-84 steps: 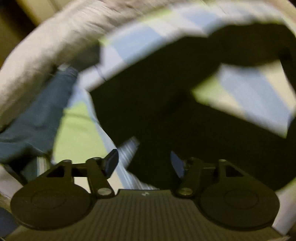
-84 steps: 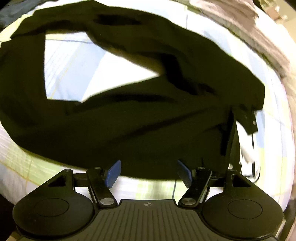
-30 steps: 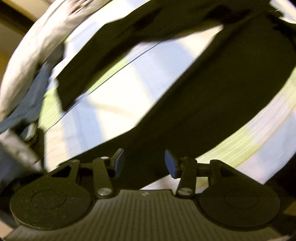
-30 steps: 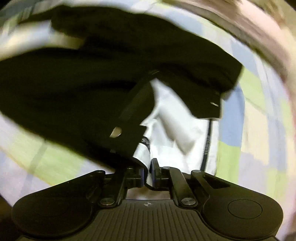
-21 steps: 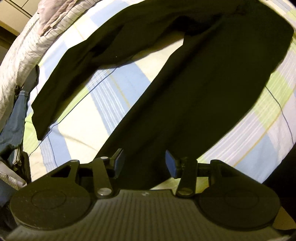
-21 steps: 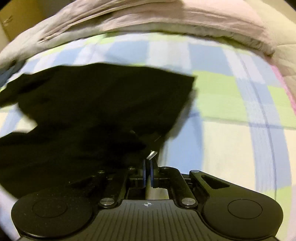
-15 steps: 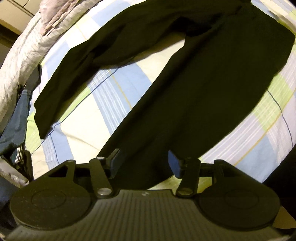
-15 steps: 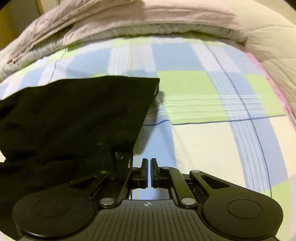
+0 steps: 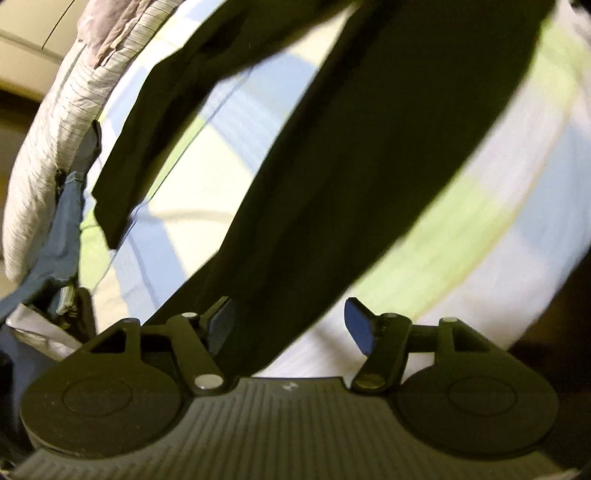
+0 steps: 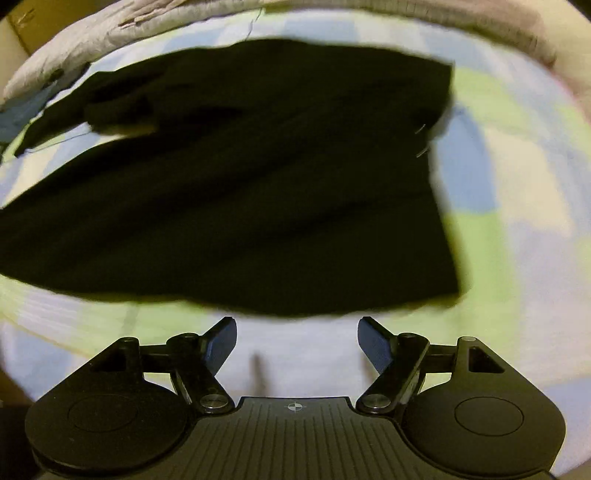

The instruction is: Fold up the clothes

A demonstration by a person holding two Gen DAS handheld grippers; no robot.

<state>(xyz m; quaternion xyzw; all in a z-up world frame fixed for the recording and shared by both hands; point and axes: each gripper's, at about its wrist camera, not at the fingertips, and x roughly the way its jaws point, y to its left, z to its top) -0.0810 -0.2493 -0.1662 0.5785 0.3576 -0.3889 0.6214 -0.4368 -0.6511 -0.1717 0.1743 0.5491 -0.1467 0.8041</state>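
A pair of black trousers [image 9: 369, 147] lies spread on a checked bedsheet [image 9: 461, 229]. In the left wrist view one leg runs down to my left gripper [image 9: 291, 326], which is open, with the leg's hem lying between the fingers. The other leg [image 9: 155, 122] stretches to the left. In the right wrist view the trousers [image 10: 258, 192] lie flat, waist edge at right. My right gripper [image 10: 297, 341] is open and empty, just short of the trousers' near edge.
A grey striped quilt [image 9: 62, 122] is bunched along the far side of the bed, also in the right wrist view [image 10: 147, 18]. A blue garment [image 9: 62, 229] lies at the left beside the quilt. The bed's dark edge [image 9: 554, 306] is at right.
My right gripper has opened, let go of the trousers' waist and drawn back. My left gripper has opened wider and moved closer over the leg hem.
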